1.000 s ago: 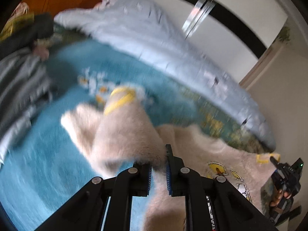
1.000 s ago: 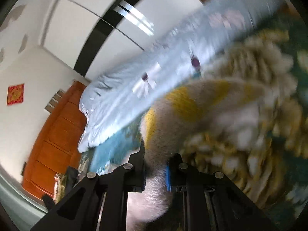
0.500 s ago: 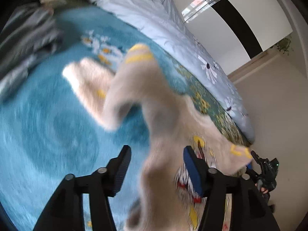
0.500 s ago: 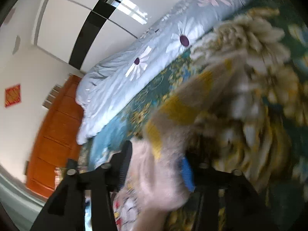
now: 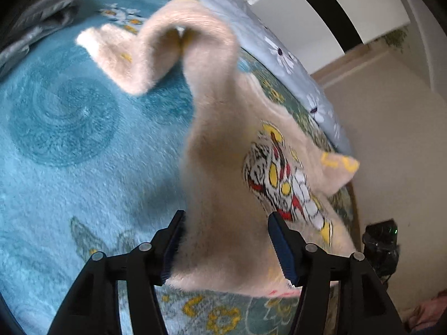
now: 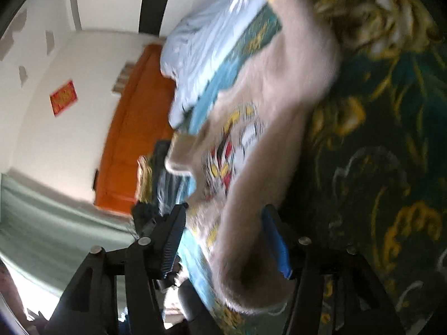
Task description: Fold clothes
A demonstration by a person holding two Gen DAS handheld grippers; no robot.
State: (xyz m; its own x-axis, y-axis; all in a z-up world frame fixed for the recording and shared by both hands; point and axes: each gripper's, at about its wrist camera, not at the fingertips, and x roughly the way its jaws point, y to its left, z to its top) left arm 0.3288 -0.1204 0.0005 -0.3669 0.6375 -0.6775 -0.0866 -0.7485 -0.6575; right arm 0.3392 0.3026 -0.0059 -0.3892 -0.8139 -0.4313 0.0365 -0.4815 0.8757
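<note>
A fluffy cream sweater with a red, yellow and white cartoon print lies on the teal bed blanket. Its sleeve loops up and folds over toward the body. My left gripper is open, its jaws wide on either side of the sweater's near edge. In the right wrist view the same sweater runs between the open jaws of my right gripper, its other sleeve draped over the dark floral blanket. Neither gripper pinches the cloth.
A light blue flowered duvet lies bunched along the bed's far side. Grey clothes are piled at the upper left. An orange wooden headboard and white walls stand beyond. The other gripper shows at the right edge.
Both grippers were shut on the sweater's sleeves one second ago. They have opened wide and let go, and the sleeves have dropped across the sweater's body.
</note>
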